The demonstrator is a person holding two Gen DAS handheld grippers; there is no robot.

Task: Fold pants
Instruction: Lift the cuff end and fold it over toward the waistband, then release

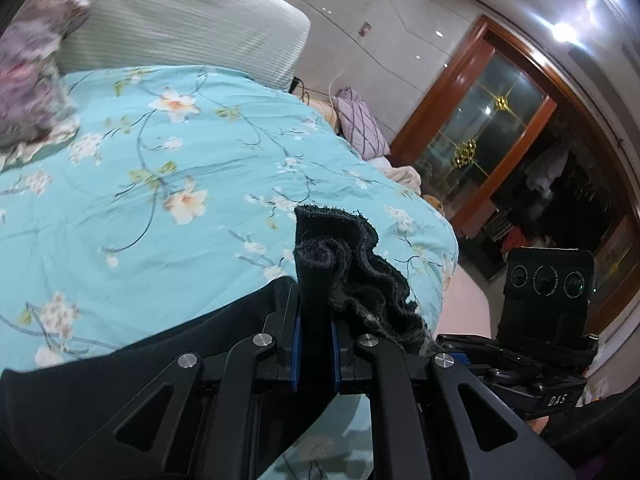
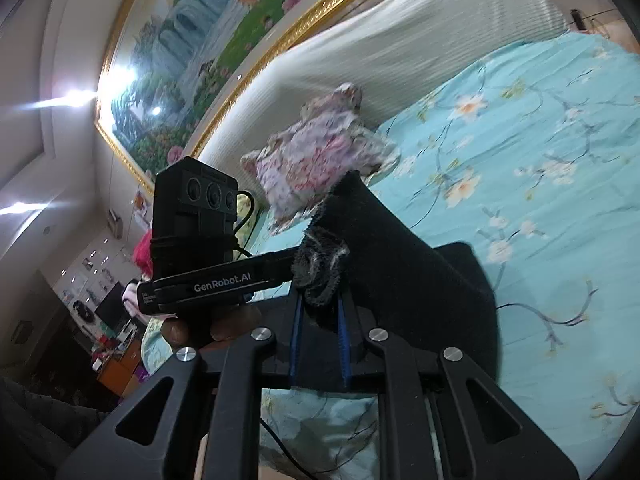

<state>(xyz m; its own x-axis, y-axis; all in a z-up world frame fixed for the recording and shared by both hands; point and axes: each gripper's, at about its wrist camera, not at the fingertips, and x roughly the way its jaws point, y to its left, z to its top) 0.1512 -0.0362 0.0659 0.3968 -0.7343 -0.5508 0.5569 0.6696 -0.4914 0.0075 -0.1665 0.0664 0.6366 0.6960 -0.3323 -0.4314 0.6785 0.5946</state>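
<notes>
The black pants (image 1: 344,264) hang bunched between both grippers above the bed. My left gripper (image 1: 316,320) is shut on a ruffled frayed edge of the pants, which drape left and down across the bottom of the left wrist view. My right gripper (image 2: 320,312) is shut on another bunched edge of the pants (image 2: 400,264), whose cloth runs right and down over the bed. The right gripper's camera body (image 1: 548,296) shows at the right of the left wrist view, and the left gripper's camera body (image 2: 196,216) at the left of the right wrist view, so the two are close together.
A turquoise floral bedspread (image 1: 180,168) covers the bed. A crumpled pink floral garment (image 2: 316,156) lies near the ribbed white headboard (image 2: 400,40). A purple pillow (image 1: 362,124) sits at the bed's far side. A wooden-framed glass door (image 1: 480,120) stands beyond.
</notes>
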